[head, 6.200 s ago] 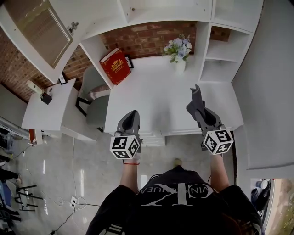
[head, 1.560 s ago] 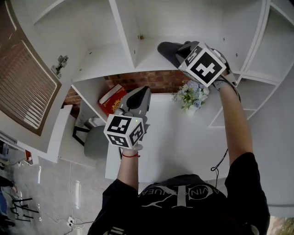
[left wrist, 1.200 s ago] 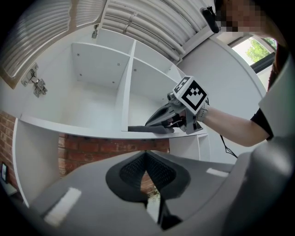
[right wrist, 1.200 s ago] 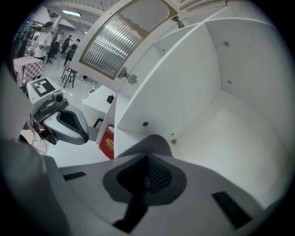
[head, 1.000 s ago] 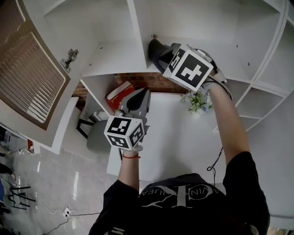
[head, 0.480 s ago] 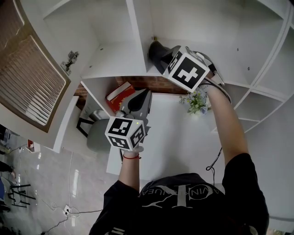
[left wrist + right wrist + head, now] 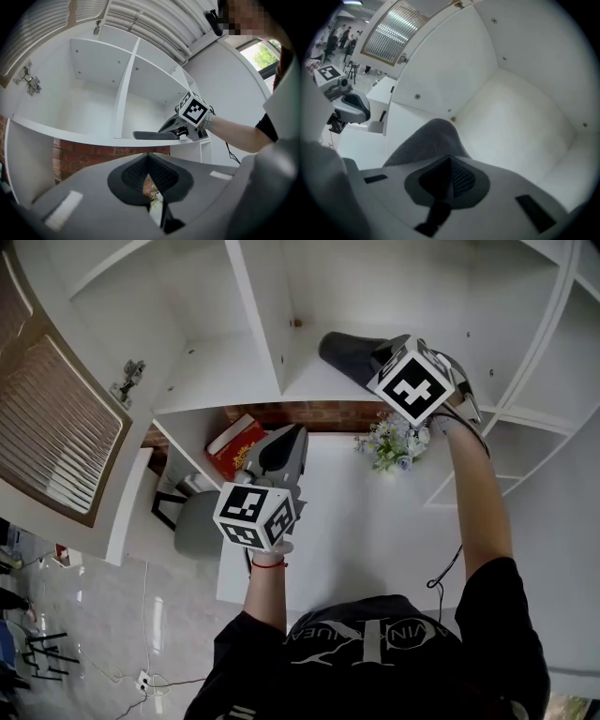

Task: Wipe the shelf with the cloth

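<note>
My right gripper (image 7: 382, 360) has slid to the right along the shelf (image 7: 302, 382), drawing the cloth (image 7: 345, 352) away from the upright divider (image 7: 265, 324) it was close against half a second ago. Its jaws are clenched on the near edge of the grey cloth, which lies flat on the white shelf board ahead of the jaws, inside the compartment right of the divider. My left gripper (image 7: 292, 435) is held level below the shelf, jaws closed with nothing between them. Beneath, on the white tabletop (image 7: 347, 521), stand a red book (image 7: 234, 444) and a small bunch of flowers (image 7: 394, 442)
</note>
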